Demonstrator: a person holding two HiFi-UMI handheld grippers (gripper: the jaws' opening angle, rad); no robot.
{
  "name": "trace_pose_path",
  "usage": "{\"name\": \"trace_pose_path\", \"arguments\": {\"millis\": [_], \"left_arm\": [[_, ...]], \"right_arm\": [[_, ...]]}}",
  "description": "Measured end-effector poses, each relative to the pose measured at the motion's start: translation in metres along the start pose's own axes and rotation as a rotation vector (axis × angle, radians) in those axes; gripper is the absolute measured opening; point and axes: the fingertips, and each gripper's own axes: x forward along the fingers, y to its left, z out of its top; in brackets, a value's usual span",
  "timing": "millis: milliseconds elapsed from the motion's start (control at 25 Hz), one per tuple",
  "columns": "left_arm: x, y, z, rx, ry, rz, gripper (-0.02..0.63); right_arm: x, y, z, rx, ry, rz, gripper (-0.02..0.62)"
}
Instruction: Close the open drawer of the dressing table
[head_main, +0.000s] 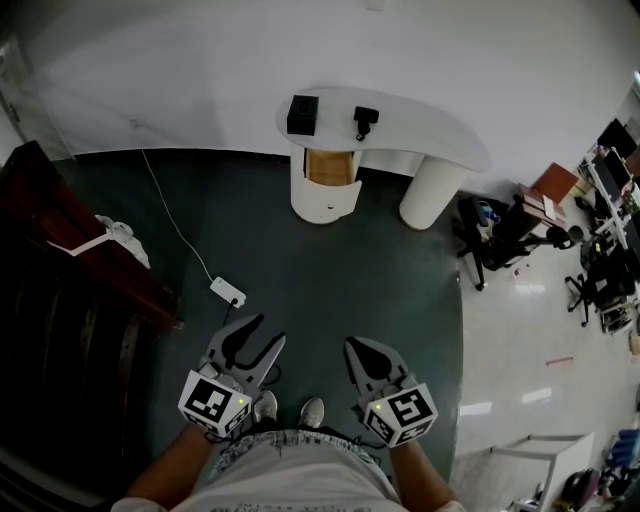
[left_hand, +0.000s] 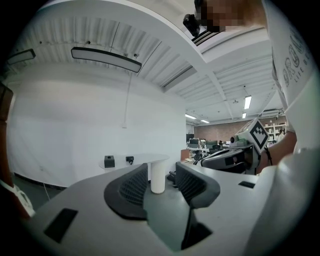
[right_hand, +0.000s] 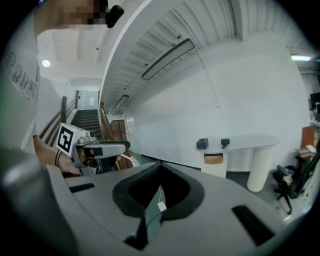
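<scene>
The white dressing table (head_main: 400, 120) stands against the far wall with two small black items on top. Its drawer (head_main: 330, 166) sits pulled out of the round left pedestal, showing a wooden inside. Both grippers hang near my body, far from the table. My left gripper (head_main: 268, 332) is open with nothing between its fingers; in the left gripper view (left_hand: 157, 182) the table's far leg (left_hand: 158, 176) shows through the gap. My right gripper (head_main: 352, 345) is shut and empty, its pads meeting (right_hand: 160, 165), and the drawer (right_hand: 214, 160) lies well beyond it.
A white power strip (head_main: 228, 292) with its cable lies on the dark carpet between me and the table. A dark wooden stair rail (head_main: 70, 260) with a white cloth (head_main: 120, 235) runs along the left. Office chairs (head_main: 490, 235) stand at the right.
</scene>
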Motion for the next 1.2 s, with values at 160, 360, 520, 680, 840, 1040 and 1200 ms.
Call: {"name": "trace_pose_path", "arguments": {"millis": [160,360,520,680,840,1040,1200], "left_arm": [[0.006,-0.007,-0.001,-0.01,0.014,0.014,0.199],[0.017,-0.02,-0.002,-0.01,0.013,0.03,0.199],[0.026,-0.032,-0.004,-0.011,0.016,0.028,0.199],[0.037,-0.038,-0.004,-0.005,0.016,0.023,0.199],[0.049,-0.038,-0.001,0.0,0.015,0.022,0.199],[0.066,-0.029,-0.001,-0.002,0.003,0.015,0.199],[0.085,-0.017,-0.001,-0.005,-0.006,0.01,0.198]], "right_arm": [[-0.009,-0.011,0.001,0.004,-0.011,-0.006,0.009],[-0.021,-0.025,-0.005,0.019,-0.01,0.003,0.009],[-0.03,-0.041,-0.008,0.013,-0.008,0.007,0.009],[-0.035,-0.056,-0.006,0.021,-0.014,-0.003,0.008],[-0.033,-0.067,-0.006,0.025,-0.024,-0.007,0.009],[-0.025,-0.081,-0.003,0.028,-0.029,-0.012,0.008],[-0.012,-0.097,0.003,0.021,-0.028,-0.025,0.009]]}}
